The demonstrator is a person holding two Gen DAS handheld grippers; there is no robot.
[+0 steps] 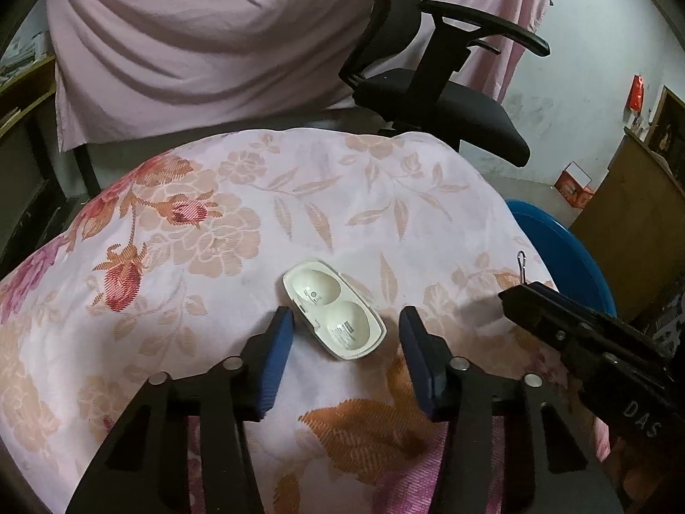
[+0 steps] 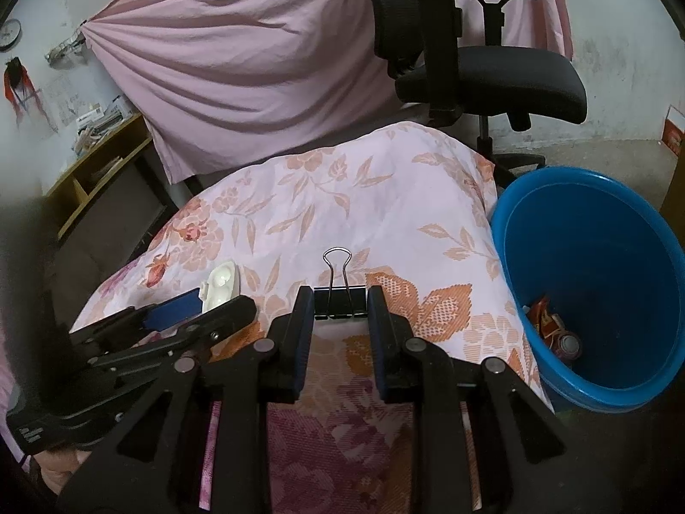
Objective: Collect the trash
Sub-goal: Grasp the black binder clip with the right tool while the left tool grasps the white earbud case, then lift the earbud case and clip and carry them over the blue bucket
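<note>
A white plastic two-cup tray [image 1: 334, 309] lies on the floral cloth, between the open fingers of my left gripper [image 1: 346, 321], which hovers just above and around it. It shows at the left in the right wrist view [image 2: 221, 283]. My right gripper [image 2: 339, 304] is shut on a black binder clip [image 2: 340, 303] with its wire handle pointing up. The clip's handle also shows in the left wrist view [image 1: 521, 263]. A blue bucket [image 2: 509, 252] holding a red wrapper and a can [image 2: 556, 330] stands at the right of the table.
A floral cloth [image 1: 299, 197] covers the table. A black office chair [image 2: 492, 73] stands behind it, next to a hanging pink sheet [image 2: 239, 68]. A wooden shelf [image 2: 98, 171] is at the left. A wooden cabinet [image 1: 633, 222] is at the right.
</note>
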